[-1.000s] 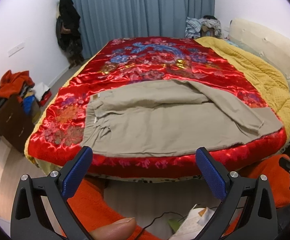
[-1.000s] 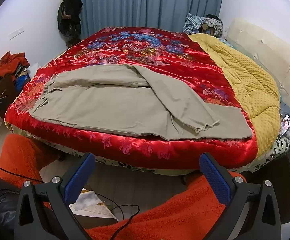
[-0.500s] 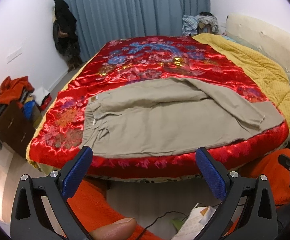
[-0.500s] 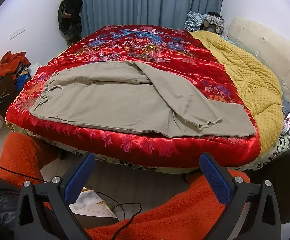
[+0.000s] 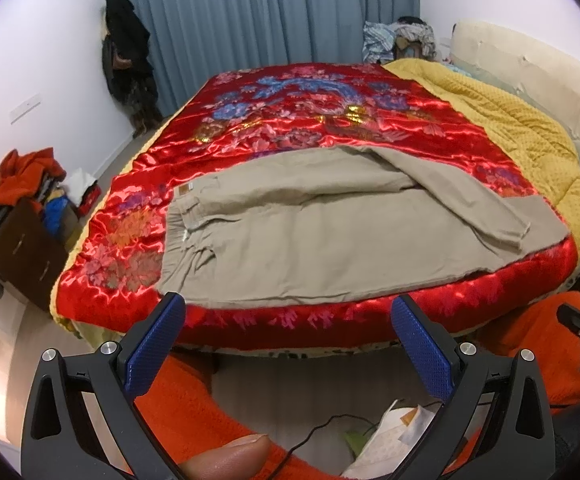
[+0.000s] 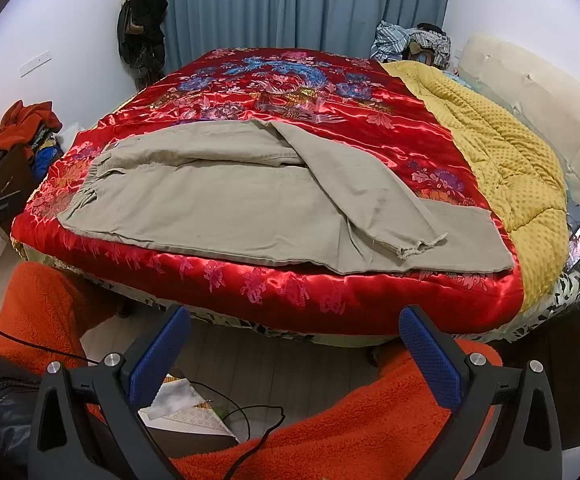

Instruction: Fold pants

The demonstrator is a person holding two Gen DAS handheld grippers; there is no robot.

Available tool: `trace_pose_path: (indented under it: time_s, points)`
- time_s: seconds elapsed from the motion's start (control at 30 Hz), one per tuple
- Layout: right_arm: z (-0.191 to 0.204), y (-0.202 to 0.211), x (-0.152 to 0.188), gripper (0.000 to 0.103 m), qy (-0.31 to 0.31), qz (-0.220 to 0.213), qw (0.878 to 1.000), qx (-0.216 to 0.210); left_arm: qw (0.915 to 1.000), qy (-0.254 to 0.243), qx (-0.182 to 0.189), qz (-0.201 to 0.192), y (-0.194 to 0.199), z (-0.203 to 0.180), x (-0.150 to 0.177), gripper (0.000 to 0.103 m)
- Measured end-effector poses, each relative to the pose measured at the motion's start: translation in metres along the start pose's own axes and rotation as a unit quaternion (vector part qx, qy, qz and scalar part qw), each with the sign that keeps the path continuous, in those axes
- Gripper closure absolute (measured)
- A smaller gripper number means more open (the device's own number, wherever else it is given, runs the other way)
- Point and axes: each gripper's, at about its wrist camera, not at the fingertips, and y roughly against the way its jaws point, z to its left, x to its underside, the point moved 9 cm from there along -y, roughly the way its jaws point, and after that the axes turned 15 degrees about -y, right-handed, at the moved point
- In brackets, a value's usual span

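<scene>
Khaki pants [image 5: 330,240], flat on red satin quilt [image 5: 310,120], one leg folded across; left gripper [image 5: 285,320] and right gripper [image 6: 294,332], jaws apart, empty, short of the bed.

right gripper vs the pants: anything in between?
Nothing blocks it. In the right wrist view, between the open right gripper and the khaki pants lie only bare floor and the red quilt's hanging front edge.
</scene>
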Motion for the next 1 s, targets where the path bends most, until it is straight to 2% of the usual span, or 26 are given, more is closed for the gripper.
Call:
trace_pose_path:
  time_s: [0.2,0.57,0.77,1.0]
  points:
    - [-0.002,0.0,-0.001,0.0,-0.011,-0.003,1.0,-0.017,1.0,0.004,0.001,0.002,0.0,0.001,0.002,0.001]
    - [-0.008,0.008,-0.006,0.0,-0.021,-0.019,0.999,-0.017,1.0,0.002,0.003,-0.008,0.0,-0.002,-0.004,0.001]
    - [-0.009,0.011,-0.01,0.0,-0.025,-0.03,0.999,-0.018,0.9999,0.014,0.002,0.006,-0.008,0.003,-0.002,0.001]
    - [-0.008,0.011,-0.009,0.0,-0.021,-0.03,0.999,-0.022,0.9989,0.015,-0.005,0.043,-0.022,0.002,0.005,0.001]
